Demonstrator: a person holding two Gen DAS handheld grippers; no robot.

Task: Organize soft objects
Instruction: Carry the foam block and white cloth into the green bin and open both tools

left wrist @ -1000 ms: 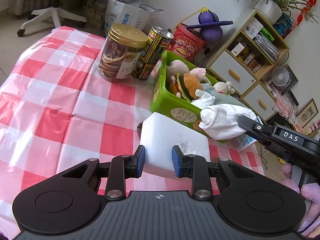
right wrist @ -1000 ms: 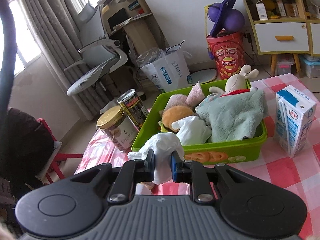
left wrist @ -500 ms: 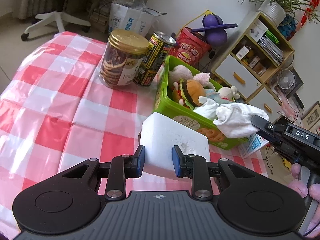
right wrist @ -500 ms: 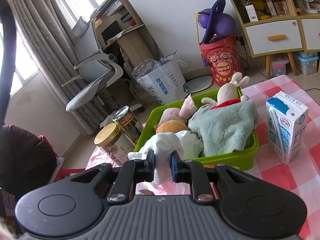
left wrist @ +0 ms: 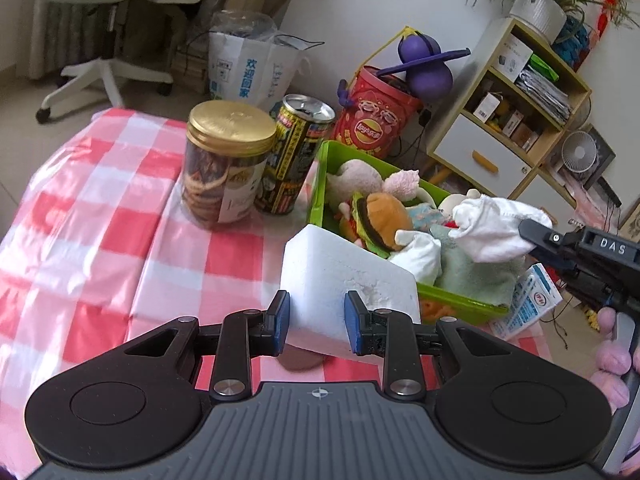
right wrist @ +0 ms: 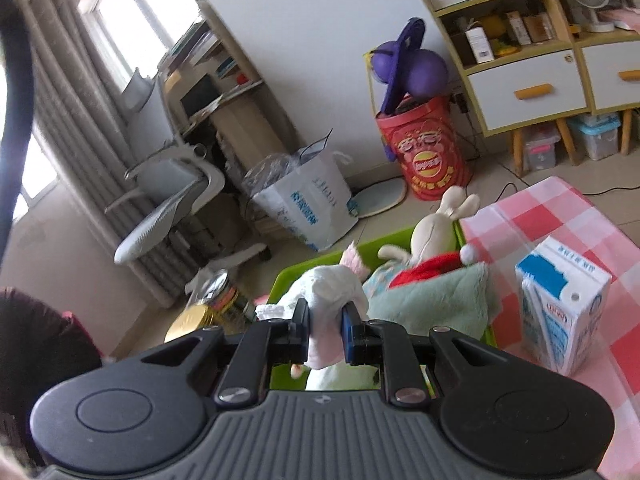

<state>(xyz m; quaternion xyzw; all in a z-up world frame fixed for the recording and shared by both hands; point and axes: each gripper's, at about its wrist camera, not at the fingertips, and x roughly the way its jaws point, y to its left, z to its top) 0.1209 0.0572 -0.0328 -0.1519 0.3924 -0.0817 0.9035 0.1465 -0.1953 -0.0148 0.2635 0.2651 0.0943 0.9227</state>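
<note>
My left gripper (left wrist: 314, 322) is shut on a white foam block (left wrist: 344, 280), held above the checked tablecloth just in front of the green bin (left wrist: 460, 298). The bin holds a burger plush (left wrist: 380, 220), a pink plush, a rabbit doll (right wrist: 434, 232) and a pale green towel (right wrist: 436, 300). My right gripper (right wrist: 325, 332) is shut on a white cloth (right wrist: 334, 304); in the left wrist view that cloth (left wrist: 492, 228) hangs over the bin's right part, pinched by the black gripper coming in from the right.
A gold-lidded cookie jar (left wrist: 226, 164) and a black-and-yellow can (left wrist: 298, 158) stand left of the bin. A blue-and-white milk carton (right wrist: 564, 304) stands right of it. A small brown thing (left wrist: 300, 360) lies under the foam block. Chair, paper bag and shelves stand beyond the table.
Both grippers have risen and moved toward the bin with their loads. The white cloth went from the bin's front rim to above its contents. The foam block came up to the bin's front wall.
</note>
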